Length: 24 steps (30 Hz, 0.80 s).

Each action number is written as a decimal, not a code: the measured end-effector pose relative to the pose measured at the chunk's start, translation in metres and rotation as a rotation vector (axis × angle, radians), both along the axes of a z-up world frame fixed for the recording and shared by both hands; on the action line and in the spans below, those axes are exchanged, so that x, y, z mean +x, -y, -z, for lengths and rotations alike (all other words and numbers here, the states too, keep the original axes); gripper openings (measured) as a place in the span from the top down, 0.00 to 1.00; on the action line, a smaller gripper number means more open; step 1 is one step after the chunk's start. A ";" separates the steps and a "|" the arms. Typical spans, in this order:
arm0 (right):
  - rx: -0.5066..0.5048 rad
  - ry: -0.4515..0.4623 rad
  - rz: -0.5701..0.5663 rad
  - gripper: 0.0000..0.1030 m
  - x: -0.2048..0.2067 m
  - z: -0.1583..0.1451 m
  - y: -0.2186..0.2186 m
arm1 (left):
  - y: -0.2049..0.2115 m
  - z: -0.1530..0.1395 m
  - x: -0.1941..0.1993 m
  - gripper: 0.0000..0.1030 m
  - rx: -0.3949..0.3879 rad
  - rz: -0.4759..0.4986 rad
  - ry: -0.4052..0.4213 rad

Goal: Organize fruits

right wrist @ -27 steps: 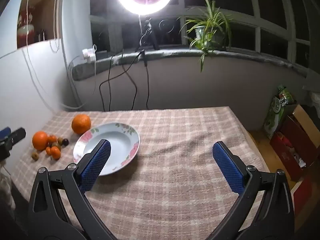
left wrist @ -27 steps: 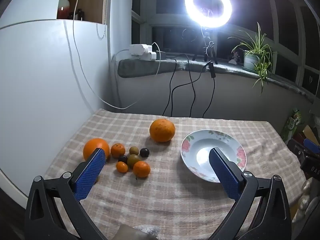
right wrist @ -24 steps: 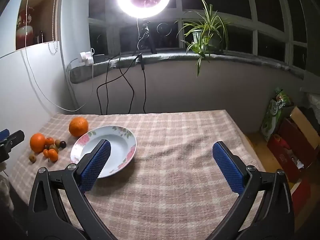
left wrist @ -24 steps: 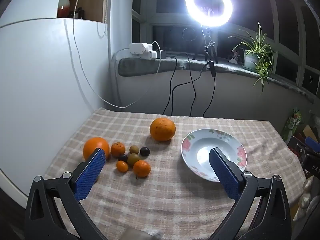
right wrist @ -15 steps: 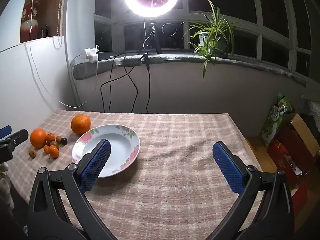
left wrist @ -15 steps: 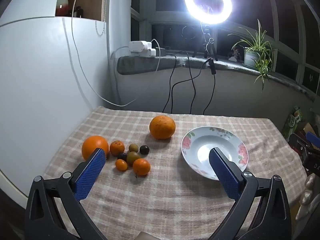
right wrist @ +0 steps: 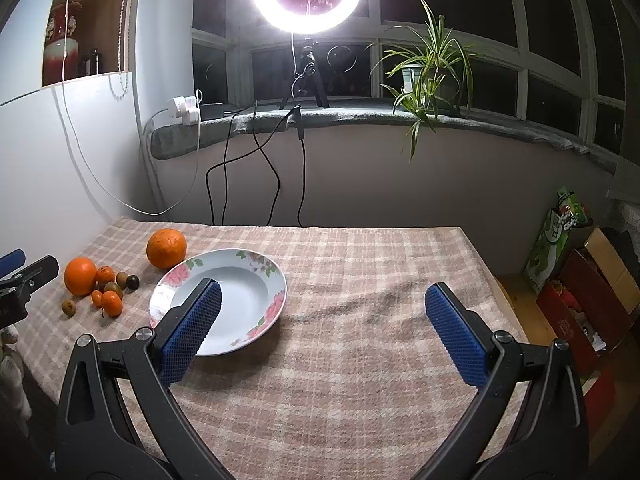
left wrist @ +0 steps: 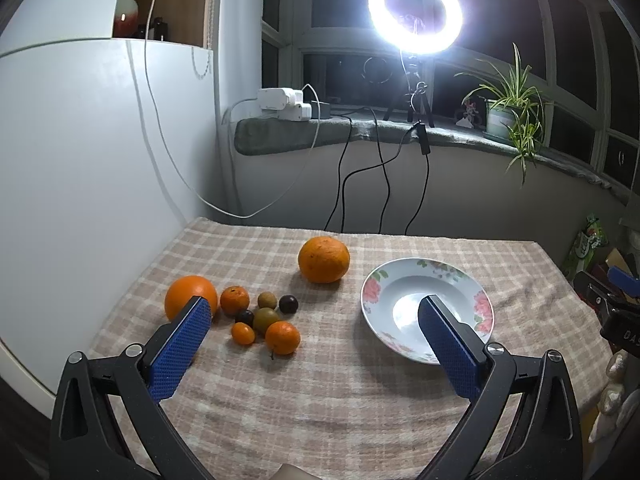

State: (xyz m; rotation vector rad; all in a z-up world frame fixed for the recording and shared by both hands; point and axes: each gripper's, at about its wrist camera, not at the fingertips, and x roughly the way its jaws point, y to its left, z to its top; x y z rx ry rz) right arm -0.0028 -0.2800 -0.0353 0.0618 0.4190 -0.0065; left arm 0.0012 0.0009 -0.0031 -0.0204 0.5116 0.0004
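Note:
A big orange [left wrist: 323,259] [right wrist: 166,248] sits alone on the checked cloth, left of an empty flowered plate [left wrist: 460,280] [right wrist: 256,276]. Further left lies a second orange [left wrist: 188,295] [right wrist: 80,275] with a cluster of small fruits: mandarins [left wrist: 282,337] [right wrist: 111,303], a kumquat [left wrist: 243,333], green and dark little ones [left wrist: 267,317]. My left gripper [left wrist: 314,310] hangs open above the near cloth, nothing between its blue pads. My right gripper [right wrist: 320,294] is open too, its left pad in front of the plate's near rim.
A ring light [left wrist: 415,10] on a tripod, a power strip [left wrist: 284,109] with hanging cables and a potted plant [left wrist: 506,114] stand on the sill behind the table. A white wall [left wrist: 80,160] borders the left. Boxes and bags [right wrist: 576,280] stand on the floor at the right.
Both views shift only slightly as the hands drift; the fruits and the plate stay put. Both grippers remain wide open.

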 end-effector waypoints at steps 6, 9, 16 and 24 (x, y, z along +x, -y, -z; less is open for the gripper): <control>0.003 -0.007 0.006 0.00 0.001 0.001 0.001 | 0.000 0.000 -0.001 0.00 -0.001 0.005 0.005; -0.002 -0.011 0.016 0.00 0.001 0.000 0.001 | 0.000 0.001 -0.001 0.00 -0.008 0.008 0.006; -0.002 -0.010 0.018 0.00 0.003 -0.001 0.000 | 0.001 0.001 -0.001 0.00 -0.007 0.005 0.005; -0.002 -0.008 0.022 0.00 0.003 -0.002 0.000 | 0.002 0.001 -0.001 0.01 -0.006 0.001 0.010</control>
